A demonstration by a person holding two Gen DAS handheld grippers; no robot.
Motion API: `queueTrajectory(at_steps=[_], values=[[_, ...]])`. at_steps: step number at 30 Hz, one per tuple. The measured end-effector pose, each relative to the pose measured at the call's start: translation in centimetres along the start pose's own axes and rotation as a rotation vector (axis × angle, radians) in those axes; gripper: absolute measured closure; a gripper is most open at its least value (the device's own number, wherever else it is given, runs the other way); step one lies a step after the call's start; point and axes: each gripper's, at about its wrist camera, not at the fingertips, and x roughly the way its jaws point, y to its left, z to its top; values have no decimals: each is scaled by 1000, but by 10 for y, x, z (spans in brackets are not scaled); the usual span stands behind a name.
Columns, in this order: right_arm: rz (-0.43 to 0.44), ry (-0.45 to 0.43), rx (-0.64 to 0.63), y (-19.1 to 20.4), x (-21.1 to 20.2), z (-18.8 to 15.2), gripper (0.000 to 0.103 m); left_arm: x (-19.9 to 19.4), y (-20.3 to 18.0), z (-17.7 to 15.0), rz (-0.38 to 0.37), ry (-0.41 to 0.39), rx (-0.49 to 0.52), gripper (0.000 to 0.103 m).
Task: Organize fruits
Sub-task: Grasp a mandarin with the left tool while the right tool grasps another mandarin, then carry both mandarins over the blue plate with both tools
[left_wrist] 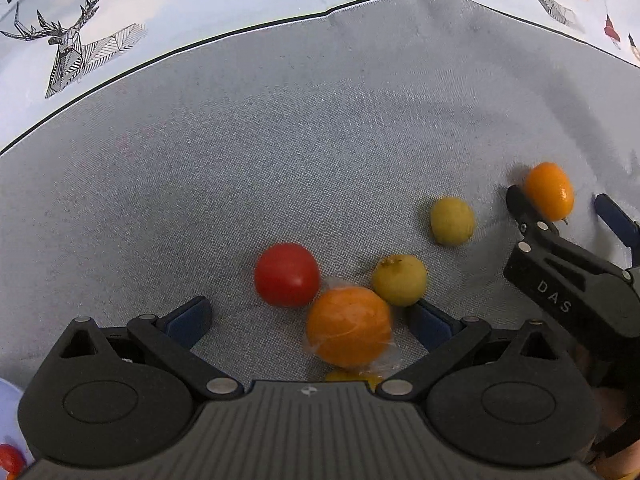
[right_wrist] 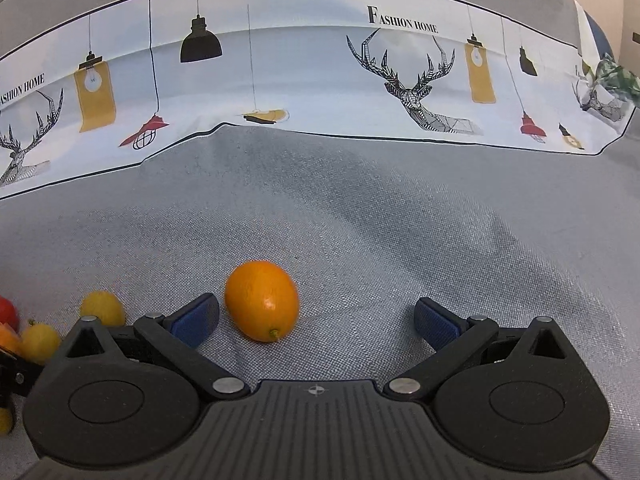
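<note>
My left gripper [left_wrist: 310, 320] is open over the grey cloth. A plastic-wrapped orange [left_wrist: 349, 333] lies between its fingers, nearer the right pad. A red tomato [left_wrist: 287, 274] sits just beyond, with two yellow-green fruits [left_wrist: 399, 280] [left_wrist: 452, 220] to the right. My right gripper [right_wrist: 316, 322] is open, and an oval orange kumquat [right_wrist: 262, 300] lies on the cloth between its fingers, close to the left pad. The same kumquat [left_wrist: 549, 196] and the right gripper [left_wrist: 560, 210] show at the right of the left wrist view.
The grey cloth [right_wrist: 380, 220] ends at a white printed border [right_wrist: 300, 80] with deer and lamps at the back. A yellow fruit [left_wrist: 352, 378] peeks under the left gripper body. A pale dish edge [left_wrist: 8, 400] holding a small red fruit [left_wrist: 9, 456] sits at the lower left.
</note>
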Motion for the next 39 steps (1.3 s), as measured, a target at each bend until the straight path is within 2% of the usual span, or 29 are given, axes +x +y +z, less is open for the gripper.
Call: queueTrajectory(at_steps=[2,3,4,5,6,7,8,10,12,16,19,21,24,26,29,35,39], values=[[-6,-3,-7,1,-1,-1,1,-1,1,-1,6,0,-9,1],[-10,-6,-11,2,-1,-1,1,-4,1,-3,10,-5,-21,5],[-15,-8,-16,3,-2,-1,1,-8,1,-6,3,-15,-29,19],[-18,-9,-23,4,-4,-1,9,-15,0,-8,-6,-32,-18,42],[5,-16,-34,5,-7,-2,20,-22,-3,-10,-26,-42,10,55],[32,-30,-56,8,-12,-2,56,-26,-4,-12,-39,-41,23,61],[59,-38,-90,12,-15,-2,67,-31,-5,-14,-45,-53,21,61],[54,-44,-110,17,-16,-3,67,-39,-7,-19,-50,-90,29,61],[55,-54,-73,13,-17,-2,67,-51,-5,-25,-51,-115,28,61],[-20,-95,24,-5,-25,-1,67,-85,8,-43,-40,-168,21,61],[-95,-113,82,-17,-35,-2,67,-124,25,-59,-22,-205,-8,61],[-130,-108,127,-22,-51,-1,67,-150,38,-77,-9,-215,-34,61],[-105,-163,177,-22,-97,4,67,-184,56,-109,26,-231,-38,61],[-65,-201,181,-16,-138,2,67,-205,71,-133,38,-239,-46,61],[63,-212,167,2,-207,-6,67,-234,94,-171,68,-258,-64,61],[423,-118,112,59,-324,-32,66,-282,133,-255,147,-305,-133,61],[584,-48,38,97,-378,-46,66,-303,157,-311,143,-325,-206,61]])
